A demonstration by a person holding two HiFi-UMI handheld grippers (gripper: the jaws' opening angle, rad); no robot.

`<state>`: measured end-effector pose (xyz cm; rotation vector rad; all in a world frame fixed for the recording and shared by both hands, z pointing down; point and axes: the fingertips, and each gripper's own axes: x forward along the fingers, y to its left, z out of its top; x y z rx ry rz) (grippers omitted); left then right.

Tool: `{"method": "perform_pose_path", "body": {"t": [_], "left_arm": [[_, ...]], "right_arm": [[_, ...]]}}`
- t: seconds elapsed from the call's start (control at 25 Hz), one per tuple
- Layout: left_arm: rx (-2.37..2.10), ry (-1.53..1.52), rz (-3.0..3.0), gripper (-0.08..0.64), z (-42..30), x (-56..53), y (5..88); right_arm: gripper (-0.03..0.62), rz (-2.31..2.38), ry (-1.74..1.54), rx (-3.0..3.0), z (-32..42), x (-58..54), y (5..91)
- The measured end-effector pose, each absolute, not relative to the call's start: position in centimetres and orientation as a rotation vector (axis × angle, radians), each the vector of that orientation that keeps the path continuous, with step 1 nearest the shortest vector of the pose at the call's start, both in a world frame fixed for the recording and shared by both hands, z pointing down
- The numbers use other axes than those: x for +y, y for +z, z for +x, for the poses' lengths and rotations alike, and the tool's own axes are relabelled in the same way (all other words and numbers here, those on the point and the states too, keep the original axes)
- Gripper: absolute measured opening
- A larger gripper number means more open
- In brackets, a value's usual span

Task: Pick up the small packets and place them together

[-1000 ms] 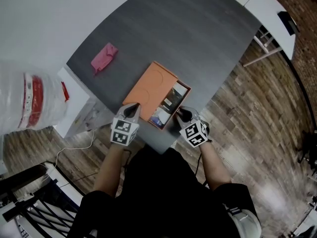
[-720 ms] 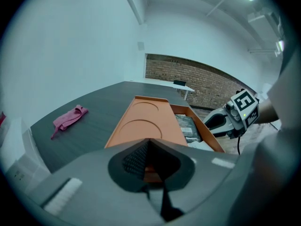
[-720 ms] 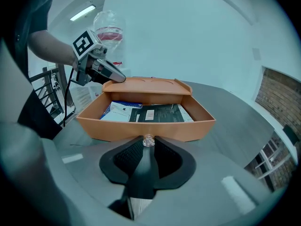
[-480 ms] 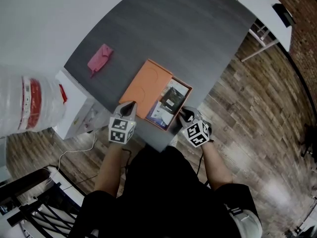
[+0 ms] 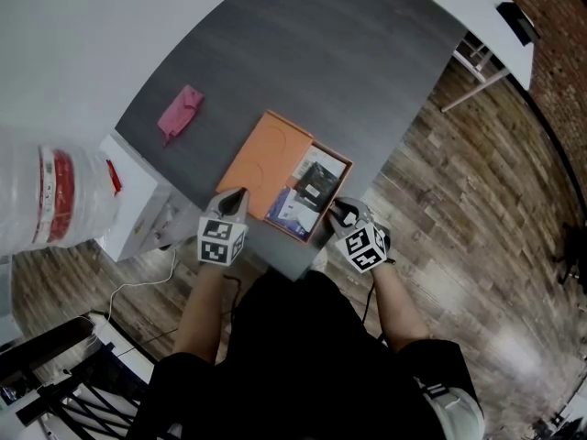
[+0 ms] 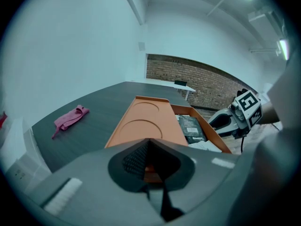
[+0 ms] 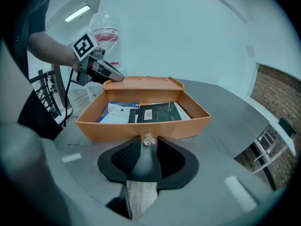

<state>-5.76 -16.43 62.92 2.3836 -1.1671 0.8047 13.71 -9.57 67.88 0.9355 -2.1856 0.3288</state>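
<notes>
Right gripper: jaws just opening, small clear knob of orange cardboard tray between them, pads seemingly loose. Left gripper pinches flat orange lid. We see tray further out than a second ago, toward 4 o'clock. Dark packet and blue-white packet lie exposed inside, side by side.

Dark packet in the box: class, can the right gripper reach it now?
Likely yes: the lid is slid aside, leaving the dark packet uncovered. The right gripper is at the near wall of the box, its jaws have just been opening around a knob; it need only clear that wall.
</notes>
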Motion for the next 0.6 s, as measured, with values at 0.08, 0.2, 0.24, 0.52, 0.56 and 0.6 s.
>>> {"method": "perform_pose_path", "body": {"t": [0.08, 0.2, 0.24, 0.52, 0.56, 0.6], "left_arm": [[-1.164, 0.803, 2.379, -0.002, -5.8, -16.5, 63.0], [-1.174, 0.803, 2.377, -0.002, -5.9, -16.6, 63.2], [-1.177, 0.803, 2.377, -0.002, -5.9, -16.6, 63.2], [-1.190, 0.799, 2.409, -0.002, -5.5, -16.8, 63.5], [-1.193, 0.795, 2.413, -0.002, -5.4, -16.8, 63.5], [-1.193, 0.792, 2.415, -0.002, -5.3, -16.7, 63.6]], "right_arm": [[0.134, 0.932, 0.342, -2.181, 14.2, -9.4, 67.6], [0.140, 0.967, 0.329, -2.175, 15.2, -9.6, 66.0], [0.141, 0.990, 0.319, -2.180, 15.6, -9.9, 65.3], [0.141, 1.086, 0.273, -2.209, 17.1, -13.2, 60.8], [0.141, 1.079, 0.267, -2.211, 16.9, -13.6, 60.5], [0.144, 1.067, 0.263, -2.212, 16.6, -14.0, 60.3]]}}
